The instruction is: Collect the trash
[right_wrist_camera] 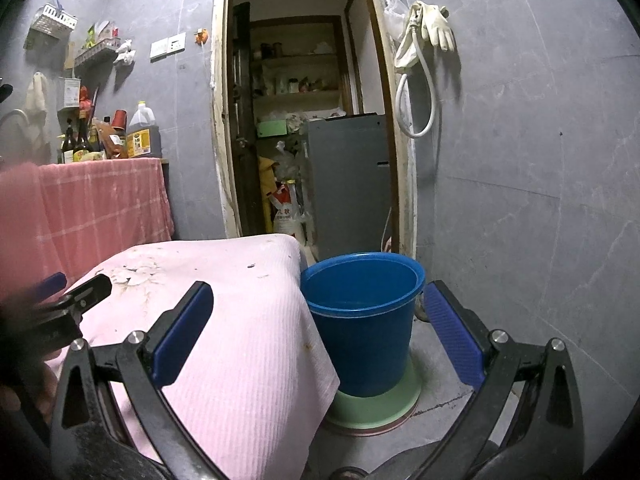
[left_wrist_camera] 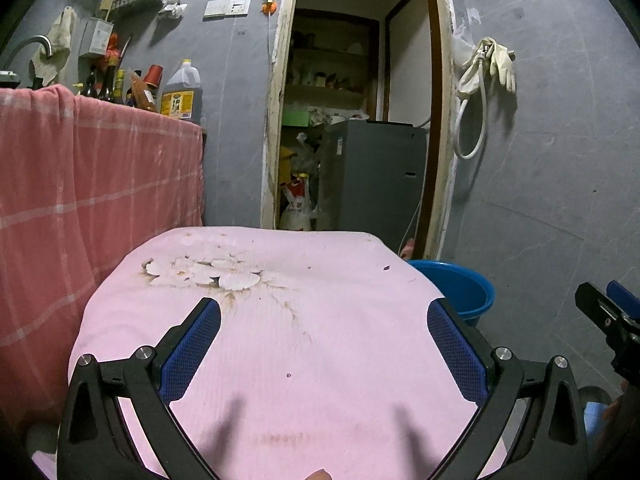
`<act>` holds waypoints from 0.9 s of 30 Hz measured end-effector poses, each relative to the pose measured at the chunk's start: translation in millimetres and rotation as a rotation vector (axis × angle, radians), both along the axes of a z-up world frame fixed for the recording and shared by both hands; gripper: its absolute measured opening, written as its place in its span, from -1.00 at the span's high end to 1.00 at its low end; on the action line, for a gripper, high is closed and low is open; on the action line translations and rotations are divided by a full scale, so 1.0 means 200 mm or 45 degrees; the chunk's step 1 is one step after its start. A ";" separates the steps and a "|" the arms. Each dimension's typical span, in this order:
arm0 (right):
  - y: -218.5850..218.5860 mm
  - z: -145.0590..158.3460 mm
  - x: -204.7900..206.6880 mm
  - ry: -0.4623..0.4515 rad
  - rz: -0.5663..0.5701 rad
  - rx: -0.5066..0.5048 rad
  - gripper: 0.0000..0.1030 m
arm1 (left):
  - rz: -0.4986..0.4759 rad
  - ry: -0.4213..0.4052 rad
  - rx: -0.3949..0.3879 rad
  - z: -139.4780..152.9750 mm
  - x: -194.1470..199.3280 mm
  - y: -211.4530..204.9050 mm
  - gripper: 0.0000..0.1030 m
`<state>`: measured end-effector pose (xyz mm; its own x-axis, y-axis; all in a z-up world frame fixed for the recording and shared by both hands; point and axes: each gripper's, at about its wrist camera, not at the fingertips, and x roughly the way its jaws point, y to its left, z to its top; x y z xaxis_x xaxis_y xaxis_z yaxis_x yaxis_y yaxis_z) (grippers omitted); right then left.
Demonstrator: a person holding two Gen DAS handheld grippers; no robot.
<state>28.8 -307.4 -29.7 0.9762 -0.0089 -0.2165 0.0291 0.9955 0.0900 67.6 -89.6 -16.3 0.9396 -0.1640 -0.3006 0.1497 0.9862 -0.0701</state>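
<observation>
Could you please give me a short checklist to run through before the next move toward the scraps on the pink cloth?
1. Left gripper open and empty: ok.
2. Right gripper open and empty: ok.
3. Flat white and brown scraps lying on the pink ribbed cloth, unobstructed ahead of the left gripper: ok.
4. Round blue plastic bucket upright, mouth open, beside the cloth: ok.
5. Bucket seated on the pale green base: ok.
6. Bucket has room for the trash: cannot tell.
</observation>
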 end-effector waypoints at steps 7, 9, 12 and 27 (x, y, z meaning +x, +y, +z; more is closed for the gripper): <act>-0.01 -0.01 0.01 0.011 -0.015 0.009 -1.00 | 0.004 0.002 0.000 0.00 0.00 0.01 -0.97; -0.01 -0.01 0.01 0.014 -0.017 0.012 -1.00 | 0.005 0.001 0.000 0.00 0.00 0.01 -0.97; -0.01 -0.01 0.01 0.017 -0.020 0.016 -1.00 | 0.004 0.003 -0.001 0.00 0.00 0.01 -0.97; -0.04 -0.02 0.01 0.017 -0.021 0.024 -1.00 | 0.007 0.007 -0.007 -0.01 0.00 0.03 -0.97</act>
<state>31.8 -314.6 -33.3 0.9730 -0.0209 -0.2300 0.0469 0.9931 0.1079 67.2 -84.4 -18.6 0.9389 -0.1603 -0.3047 0.1436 0.9867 -0.0767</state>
